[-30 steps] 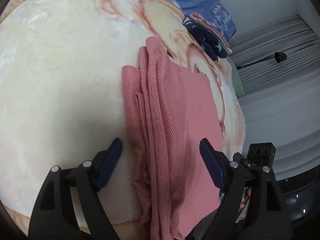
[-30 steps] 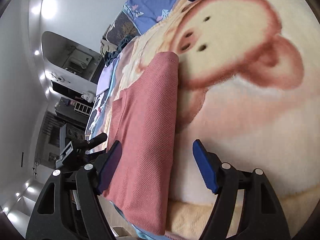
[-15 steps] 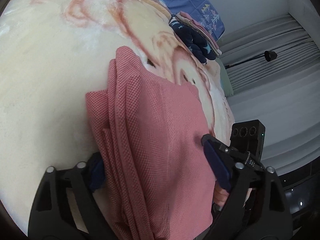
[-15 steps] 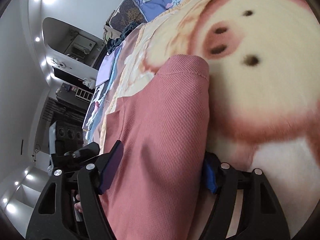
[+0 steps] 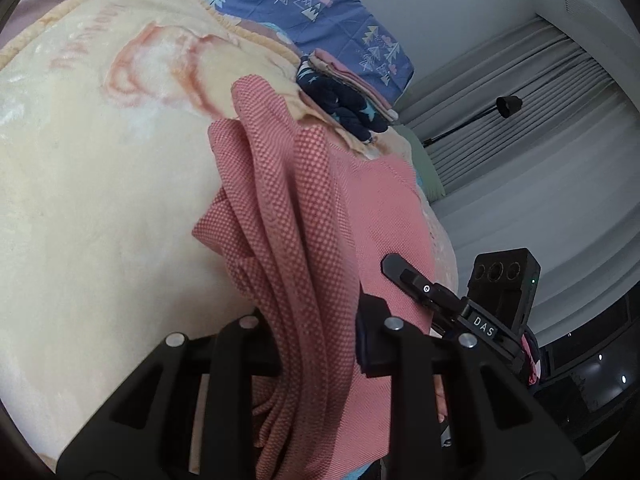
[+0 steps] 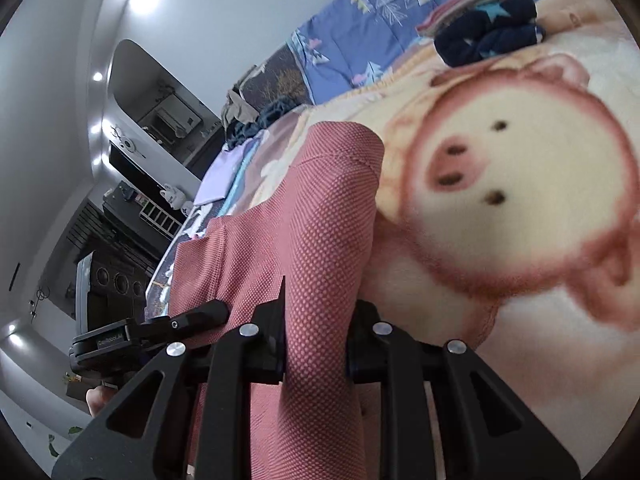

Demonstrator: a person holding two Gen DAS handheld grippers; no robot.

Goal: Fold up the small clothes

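Observation:
A pink knitted garment (image 5: 304, 216) lies partly folded on a cream blanket with a pig print (image 5: 100, 168). My left gripper (image 5: 316, 340) has its jaws closing on the bunched near edge of the pink garment, which is lifted off the blanket. In the right wrist view the same pink garment (image 6: 320, 240) rises in a fold, and my right gripper (image 6: 316, 348) is closing its jaws on that fold. Each gripper shows in the other's view: the right gripper (image 5: 448, 300) at the right, the left gripper (image 6: 160, 328) at the left.
A dark blue star-print garment (image 5: 344, 108) and a stack of folded clothes (image 5: 352, 76) lie at the blanket's far edge. A blue patterned quilt (image 5: 316, 4) covers the bed beyond. Grey curtains (image 5: 520, 128) hang at the right. Shelves and a speaker (image 6: 116, 276) stand beside the bed.
Both grippers moved in over the garment's near edge and closed from wide open onto it. Then both rose, lifting the pink cloth off the blanket.

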